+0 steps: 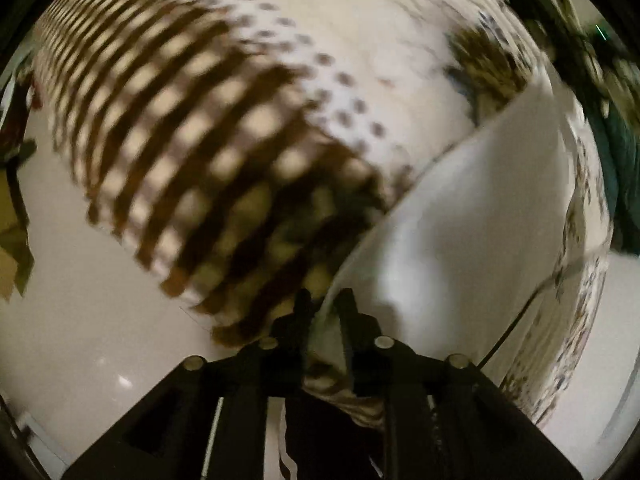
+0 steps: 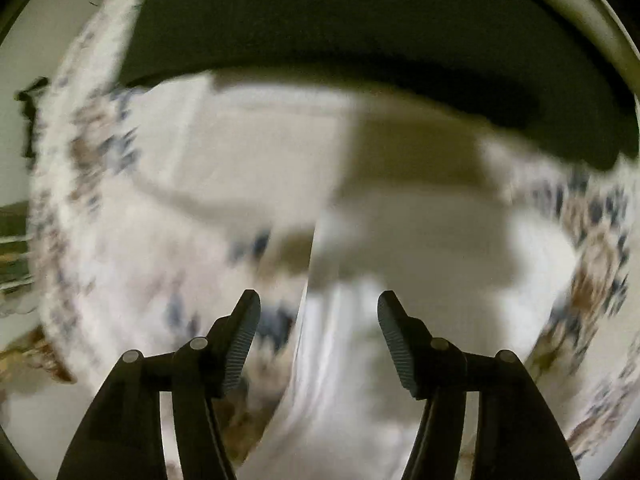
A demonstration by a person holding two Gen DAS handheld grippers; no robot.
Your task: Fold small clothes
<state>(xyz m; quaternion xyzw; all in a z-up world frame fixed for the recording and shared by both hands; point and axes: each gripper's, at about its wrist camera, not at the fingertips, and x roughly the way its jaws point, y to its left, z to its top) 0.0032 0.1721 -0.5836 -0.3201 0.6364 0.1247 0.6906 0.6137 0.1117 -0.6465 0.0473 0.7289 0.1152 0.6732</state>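
A small white garment with a brown checked panel [image 1: 180, 140] and a dotted band fills the left wrist view, blurred by motion. My left gripper [image 1: 325, 304] is shut on a fold of this garment, whose white inner side [image 1: 472, 216] hangs to the right. In the right wrist view the same white cloth [image 2: 340, 360], with a blue and brown printed edge [image 2: 592, 264], lies under my right gripper [image 2: 318, 316]. The right jaws stand wide apart and hold nothing.
A pale smooth surface [image 1: 80, 340] lies under the garment at lower left. A dark green object [image 1: 616, 152] sits at the far right. A dark area [image 2: 360, 20] lies beyond the cloth in the right wrist view.
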